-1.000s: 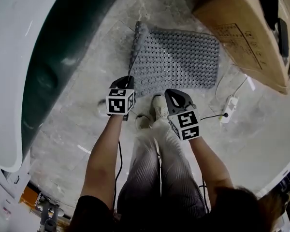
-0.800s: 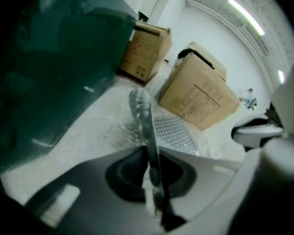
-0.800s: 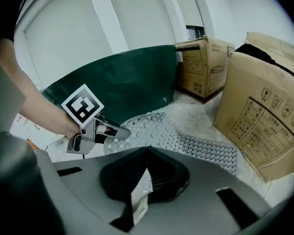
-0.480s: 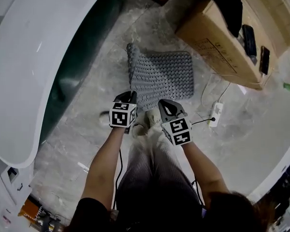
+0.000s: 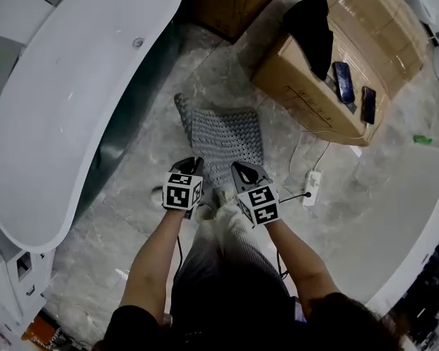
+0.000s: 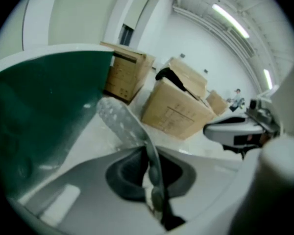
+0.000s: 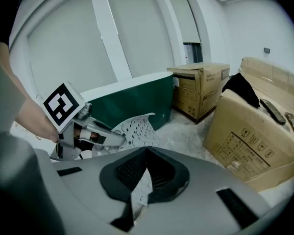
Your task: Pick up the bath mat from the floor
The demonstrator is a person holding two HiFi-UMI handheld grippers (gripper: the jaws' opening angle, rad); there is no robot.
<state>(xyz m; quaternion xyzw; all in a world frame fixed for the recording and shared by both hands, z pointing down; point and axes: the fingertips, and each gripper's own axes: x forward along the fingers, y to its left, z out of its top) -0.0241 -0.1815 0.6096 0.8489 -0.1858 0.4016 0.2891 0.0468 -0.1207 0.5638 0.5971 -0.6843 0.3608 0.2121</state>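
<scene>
The fingers of the left gripper [image 6: 154, 177] are squeezed almost shut, and what they bite is the thin near edge of the mat [image 5: 227, 134], which runs edge-on out of the pinch. Over to the right gripper [image 7: 139, 180]: same story, fingers clamped together on that same near edge, a pale perforated flap showing between the pads. The two grippers sit just beside each other in front of the person's knees, likely so the floppy sheet is carried at two spots along one side and hangs flat rather than folding over itself. A grip on the edge also makes sense because it is the only part thin enough to get fingers around.

From that edge the mat stretches away from the person above the floor [image 5: 351, 210], between the tub [image 5: 66, 101] and the box [image 5: 314, 93]. Whether its far end touches the floor cannot be told. It looks like a grey rubbery sheet, studded and full of small holes, paler underneath, with its tub-side edge curled up.
</scene>
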